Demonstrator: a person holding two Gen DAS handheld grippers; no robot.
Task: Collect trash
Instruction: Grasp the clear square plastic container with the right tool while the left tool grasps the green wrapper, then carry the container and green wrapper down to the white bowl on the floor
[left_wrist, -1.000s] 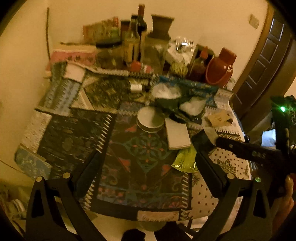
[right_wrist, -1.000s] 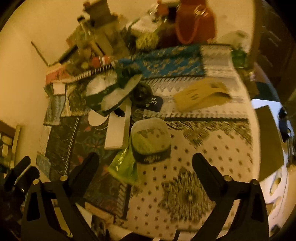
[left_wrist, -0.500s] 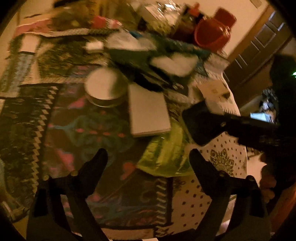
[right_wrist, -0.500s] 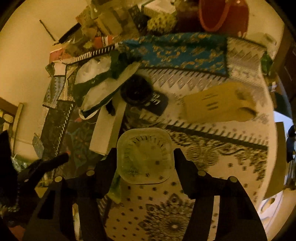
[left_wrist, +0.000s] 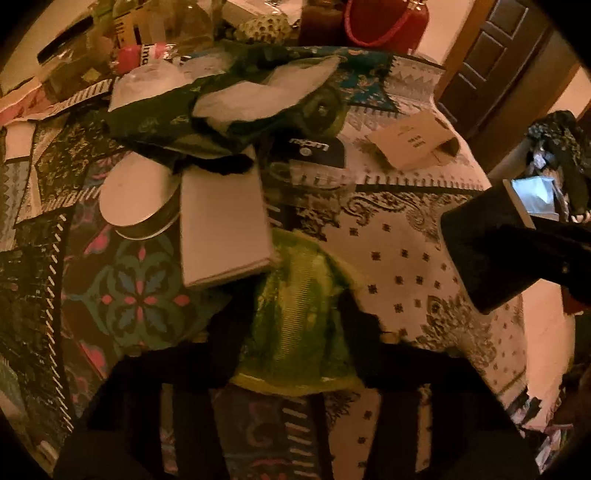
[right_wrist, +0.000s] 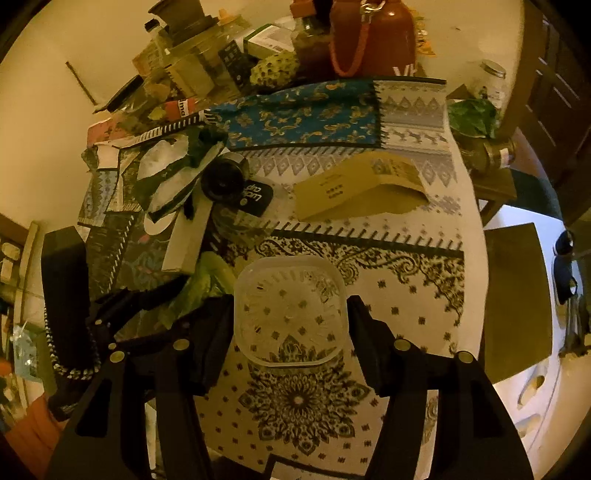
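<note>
Wrapper crinkled, green; tub clear, empty.

1. Black label, on the clear cup lying on its side at about 10 o'clock from the right-wrist view's centre: white lettering, upside down, last word reads "cup"; the first word is not legible.
2. Red-and-white label, at 11 o'clock near the clutter: letters "ma" visible.
3. Tan cardboard sleeve, at 1 o'clock: dark print, too small to read.
4. Red bottle, at 12 o'clock: white letter "V", the remainder unclear.
</note>
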